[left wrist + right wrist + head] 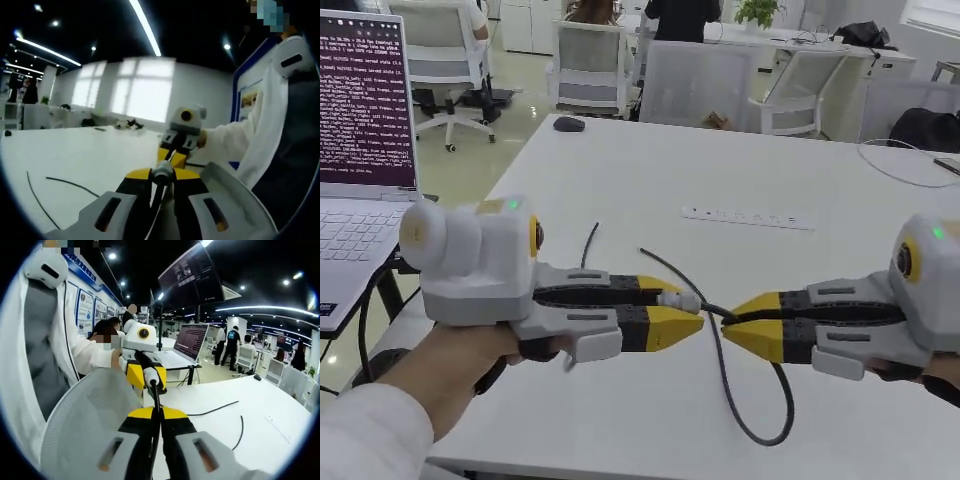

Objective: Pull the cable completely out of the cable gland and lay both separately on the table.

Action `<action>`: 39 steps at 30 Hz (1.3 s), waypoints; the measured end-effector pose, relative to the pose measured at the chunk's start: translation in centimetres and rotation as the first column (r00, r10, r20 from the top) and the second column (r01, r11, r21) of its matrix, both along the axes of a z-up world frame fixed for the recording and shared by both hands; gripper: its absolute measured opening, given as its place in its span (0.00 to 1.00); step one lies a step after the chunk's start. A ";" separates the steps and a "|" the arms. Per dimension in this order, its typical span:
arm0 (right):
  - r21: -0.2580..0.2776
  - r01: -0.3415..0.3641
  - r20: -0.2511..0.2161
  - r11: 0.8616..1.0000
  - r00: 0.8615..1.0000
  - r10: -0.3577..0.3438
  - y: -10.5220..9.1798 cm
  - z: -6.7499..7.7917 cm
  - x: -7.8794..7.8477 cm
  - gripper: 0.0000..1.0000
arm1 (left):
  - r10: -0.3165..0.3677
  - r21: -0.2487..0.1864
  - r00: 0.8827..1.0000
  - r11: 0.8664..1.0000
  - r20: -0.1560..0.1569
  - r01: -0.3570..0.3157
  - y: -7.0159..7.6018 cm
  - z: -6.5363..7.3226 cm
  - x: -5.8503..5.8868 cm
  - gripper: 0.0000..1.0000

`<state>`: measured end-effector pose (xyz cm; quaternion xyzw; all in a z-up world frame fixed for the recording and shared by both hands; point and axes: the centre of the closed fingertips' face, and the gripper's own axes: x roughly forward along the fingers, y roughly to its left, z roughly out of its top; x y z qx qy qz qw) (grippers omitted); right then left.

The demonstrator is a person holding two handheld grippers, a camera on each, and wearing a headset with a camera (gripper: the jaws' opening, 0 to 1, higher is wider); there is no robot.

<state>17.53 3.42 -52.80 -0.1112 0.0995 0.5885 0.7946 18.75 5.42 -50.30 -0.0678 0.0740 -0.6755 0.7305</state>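
1. Looks down on a white table (620, 410), with two yellow-tipped grippers pointed tip to tip above its near part.
2. Shows the left gripper (690, 306) clenched on a small white gland (677, 298), held off the table at the jaw tips.
3. Shows the right gripper (728, 320) pinched tight on a thin black cable (719, 360), just beside the gland's mouth.
4. Traces the cable from that pinch down to the table, round a loop near the front edge and back up toward the right gripper's underside. Cannot place the far end.
5. Notes more black strands (588, 243) lying on the table behind the grippers. Cannot tell whether part of the same cable.
6. Confirms both grips from the gripper views. Left gripper view: gland (162, 171) seated between the left jaws. Right gripper view: cable (156, 395) running straight from the gland (151, 376) into the right jaws.
7. Reads as the pulling step: both parts gripped, cable seemingly not yet free of the gland, nothing laid down separately.
8. Calls next for drawing the grippers straight apart along the cable's line, with the gland held steady. Probably needs a fresh pinch close to the gland for any length left inside.
9. Calls after that for setting gland and cable down well apart on bare table, away from the power strip (748, 216) and the laptop (360, 200).
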 end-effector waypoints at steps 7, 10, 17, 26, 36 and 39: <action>-0.091 0.051 -0.025 0.995 0.998 -0.054 -2.3 -2.9 0.8 0.04 | 0.030 -0.013 0.999 0.999 -0.013 -0.031 0.4 0.2 0.6 0.16; -0.105 0.087 -0.039 0.991 0.995 -0.092 -3.3 -3.8 1.2 0.04 | 0.047 -0.030 0.999 0.998 -0.017 -0.047 0.6 0.5 0.9 0.16; -0.111 0.135 -0.049 0.985 0.989 -0.141 -4.6 -4.3 1.6 0.04 | 0.050 -0.084 0.997 0.995 -0.054 -0.055 0.5 1.2 1.1 0.16; -0.123 0.126 -0.087 0.984 0.987 -0.137 -4.4 -4.1 1.3 0.05 | 0.069 -0.077 0.997 0.994 -0.029 -0.071 0.5 1.2 1.4 0.16; 0.052 0.073 -0.073 0.996 0.995 -0.069 -1.2 1.7 1.3 0.16 | 0.068 -0.069 0.998 0.995 -0.016 -0.069 0.3 1.1 1.2 0.16; 0.066 0.046 -0.067 0.997 0.997 -0.041 0.1 3.0 1.1 0.19 | 0.069 -0.067 0.997 0.995 -0.020 -0.070 0.4 1.1 1.3 0.16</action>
